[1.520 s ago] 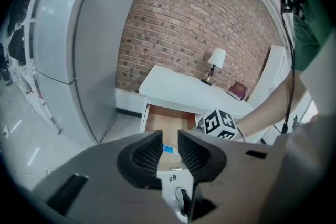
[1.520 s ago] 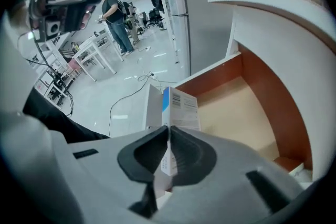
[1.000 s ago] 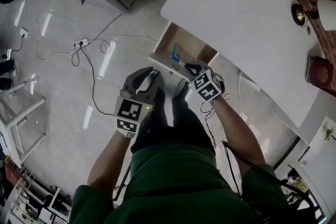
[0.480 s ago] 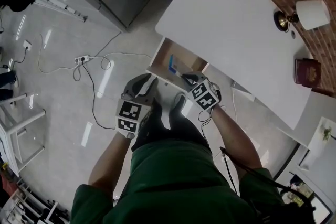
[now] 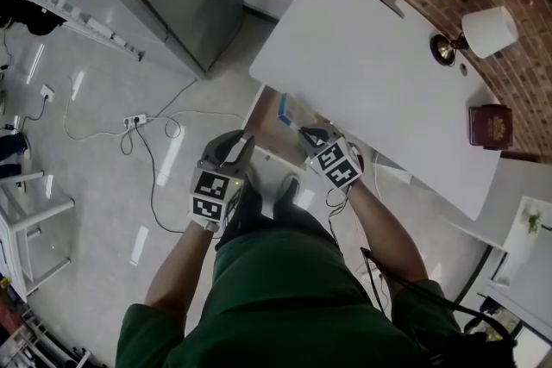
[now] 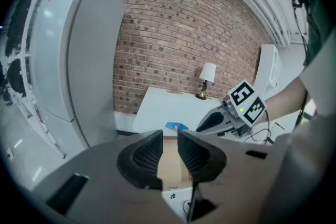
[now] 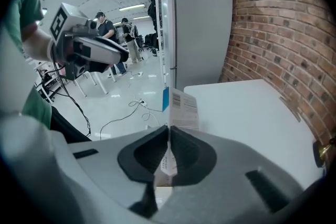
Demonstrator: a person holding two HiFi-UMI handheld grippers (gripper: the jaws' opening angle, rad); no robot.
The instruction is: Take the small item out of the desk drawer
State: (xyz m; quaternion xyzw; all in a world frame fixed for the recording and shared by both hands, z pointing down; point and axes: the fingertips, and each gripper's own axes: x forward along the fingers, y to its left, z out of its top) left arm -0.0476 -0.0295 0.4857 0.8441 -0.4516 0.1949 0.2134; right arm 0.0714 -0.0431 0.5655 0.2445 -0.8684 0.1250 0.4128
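Raised over one drawer [image 5: 269, 132], one blue-white packet [image 7: 181, 107] clamped in right tongs [image 7: 169, 152], left tongs [image 6: 169, 152] apart, empty

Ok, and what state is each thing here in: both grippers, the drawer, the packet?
left gripper: open, nothing between its jaws.
right gripper: shut on the packet.
small white flat packet with a blue edge: gripped on edge, held over the drawer.
wooden desk drawer: open.
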